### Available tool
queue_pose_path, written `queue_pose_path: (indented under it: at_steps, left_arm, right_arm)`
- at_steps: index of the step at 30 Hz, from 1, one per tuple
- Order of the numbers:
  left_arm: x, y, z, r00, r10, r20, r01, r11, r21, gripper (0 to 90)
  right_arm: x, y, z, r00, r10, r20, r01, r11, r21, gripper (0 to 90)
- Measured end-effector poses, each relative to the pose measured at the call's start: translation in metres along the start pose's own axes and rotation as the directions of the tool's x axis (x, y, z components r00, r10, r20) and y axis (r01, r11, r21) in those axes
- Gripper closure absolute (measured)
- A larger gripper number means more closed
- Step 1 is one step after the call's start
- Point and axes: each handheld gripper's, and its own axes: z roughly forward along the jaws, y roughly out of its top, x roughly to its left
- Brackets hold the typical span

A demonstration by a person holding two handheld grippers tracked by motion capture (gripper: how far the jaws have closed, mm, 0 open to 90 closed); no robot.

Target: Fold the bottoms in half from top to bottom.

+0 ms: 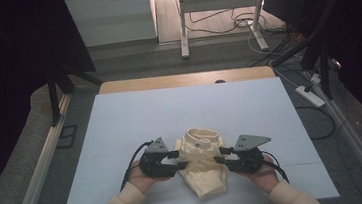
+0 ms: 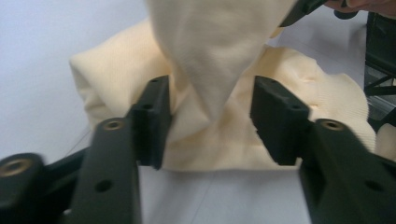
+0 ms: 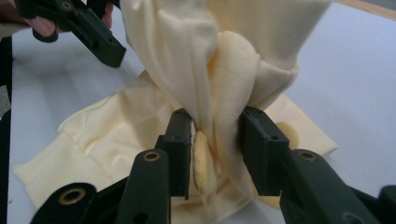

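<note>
White board (image 1: pixel 122 138) covers the table, with dark curtains at both sides and a grey floor with cables beyond it. Near the person's edge lies a cream garment (image 1: pixel 202 162), bunched and partly folded, its ribbed collar turned toward the far side.

The left gripper (image 1: pixel 177 160) comes at the garment from one side and the right gripper (image 1: pixel 220 157) from the other, so the cloth sits between the two sets of jaws.

In the left gripper view, the left gripper (image 2: pixel 210 121) has its jaws apart. A hanging point of cloth (image 2: pixel 210 70) drops into the gap between them, with clear space on the right pad's side; the left pad stands just beside the fold, and the pads do not squeeze it. The rest of the garment lies beyond the jaws, on the board.

In the right gripper view, the right gripper (image 3: pixel 215 149) has a thick twisted fold (image 3: pixel 219 107) standing between its jaws. The cloth fills the gap and both pads touch it, so this pair grips the garment. More cloth spreads flat beyond and below the jaws.
</note>
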Motion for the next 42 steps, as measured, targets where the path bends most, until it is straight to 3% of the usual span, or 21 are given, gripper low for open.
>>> queue_pose_path:
  at_steps: [5, 13, 18, 26, 31, 37, 39, 42]
  left_arm:
    - [0.002, -0.002, -0.012, 0.9992, -0.027, -0.030, 0.027, 0.9996, -0.009, 37.4]
    - [0.008, -0.002, -0.035, 0.9946, -0.067, -0.079, 0.061, 0.9952, -0.076, 36.4]
    - [0.008, 0.001, -0.035, 0.9939, -0.063, -0.091, 0.055, 0.9945, -0.089, 35.8]
    - [0.010, 0.003, -0.037, 0.9919, -0.069, -0.107, 0.058, 0.9927, -0.106, 35.2]
    - [0.012, 0.004, -0.037, 0.9917, -0.072, -0.106, 0.060, 0.9919, -0.112, 34.7]
    - [0.014, 0.005, -0.037, 0.9904, -0.070, -0.119, 0.057, 0.9920, -0.112, 34.4]
    - [0.015, 0.005, -0.038, 0.9901, -0.071, -0.121, 0.057, 0.9919, -0.113, 34.4]
    - [0.017, 0.004, -0.040, 0.9886, -0.072, -0.132, 0.057, 0.9921, -0.112, 34.2]
  right_arm:
    - [0.003, -0.001, -0.006, 1.0000, -0.003, -0.003, 0.003, 1.000, -0.001, 54.5]
    - [0.005, -0.002, -0.030, 0.9998, 0.017, -0.004, -0.017, 1.000, -0.024, 41.9]
    - [-0.002, 0.000, -0.043, 0.9986, 0.052, 0.009, -0.052, 0.997, -0.054, 40.0]
    - [-0.011, 0.002, -0.037, 0.9943, 0.100, 0.039, -0.098, 0.994, -0.037, 40.5]
    - [-0.014, 0.007, -0.033, 0.9908, 0.131, 0.032, -0.130, 0.991, -0.033, 46.0]
    - [-0.015, 0.017, -0.018, 0.9934, 0.114, 0.007, -0.114, 0.993, -0.017, 57.7]
    - [-0.015, 0.018, -0.014, 0.9942, 0.107, -0.002, -0.107, 0.994, -0.010, 64.4]
    - [-0.015, 0.021, -0.008, 0.9942, 0.104, -0.030, -0.104, 0.995, -0.009, 81.1]
